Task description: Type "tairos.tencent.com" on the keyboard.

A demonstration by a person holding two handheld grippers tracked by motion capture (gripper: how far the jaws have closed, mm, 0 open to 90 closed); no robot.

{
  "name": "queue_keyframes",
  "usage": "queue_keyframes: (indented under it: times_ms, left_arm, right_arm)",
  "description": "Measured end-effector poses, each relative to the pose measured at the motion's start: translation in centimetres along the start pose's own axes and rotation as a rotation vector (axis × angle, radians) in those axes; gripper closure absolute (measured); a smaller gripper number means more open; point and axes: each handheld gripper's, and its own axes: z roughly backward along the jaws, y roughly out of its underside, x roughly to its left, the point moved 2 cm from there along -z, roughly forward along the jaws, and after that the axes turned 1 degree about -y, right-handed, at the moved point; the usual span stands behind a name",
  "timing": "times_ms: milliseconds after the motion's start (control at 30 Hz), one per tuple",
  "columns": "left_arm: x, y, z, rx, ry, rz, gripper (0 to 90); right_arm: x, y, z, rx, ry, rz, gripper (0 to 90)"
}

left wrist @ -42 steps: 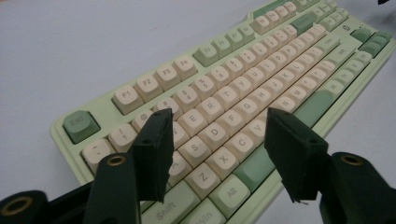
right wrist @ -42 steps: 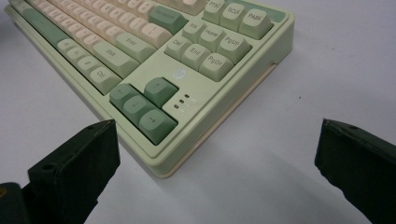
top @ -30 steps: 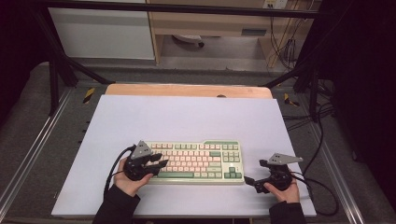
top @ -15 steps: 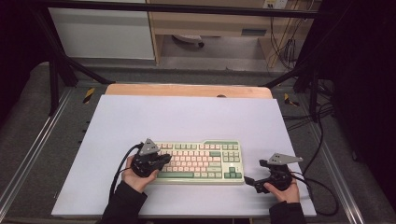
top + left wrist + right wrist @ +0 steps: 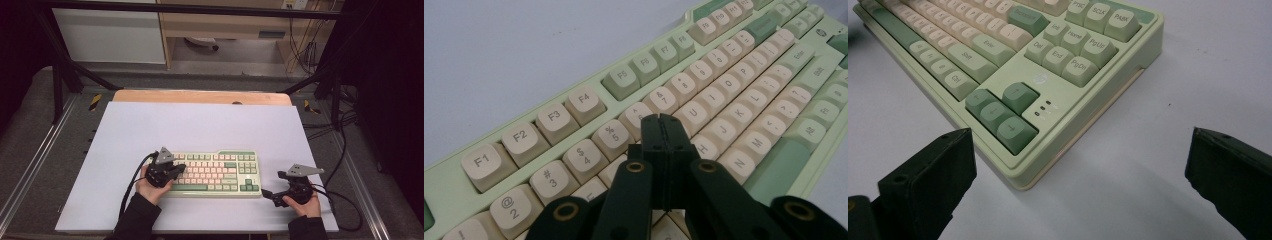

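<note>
I see the keyboard (image 5: 216,173) lying flat on the white table (image 5: 200,125), toward its near edge. My left gripper (image 5: 663,131) hangs over the keyboard's left keys; its 2 jaws have just been closing and now meet with nothing between them. My right gripper (image 5: 270,194) sits just off the keyboard's right end, jaws wide apart and empty.

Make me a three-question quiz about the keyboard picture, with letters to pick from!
1. Where is the left gripper?
A) over the keyboard's left end
B) beside the arrow keys
C) at the table's far edge

2. What colour are the arrow keys?
A) red
B) green
C) black

3. How are the right gripper's jaws?
A) shut
B) holding a key
C) wide open

Answers: 1 A, its tips sit above the keyboard near its left-hand keys. 2 B, they are darker green than the case. 3 C, bare table shows between them.
</note>
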Motion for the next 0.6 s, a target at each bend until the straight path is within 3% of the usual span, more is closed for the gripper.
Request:
queue_keyframes:
  times_ms: [600]
  left_arm:
    - [0.12,0.32,-0.72,0.011,-0.006,-0.002,90.0]
  right_arm:
    - [0.02,0.02,-0.03,0.002,0.001,-0.001,0.6]
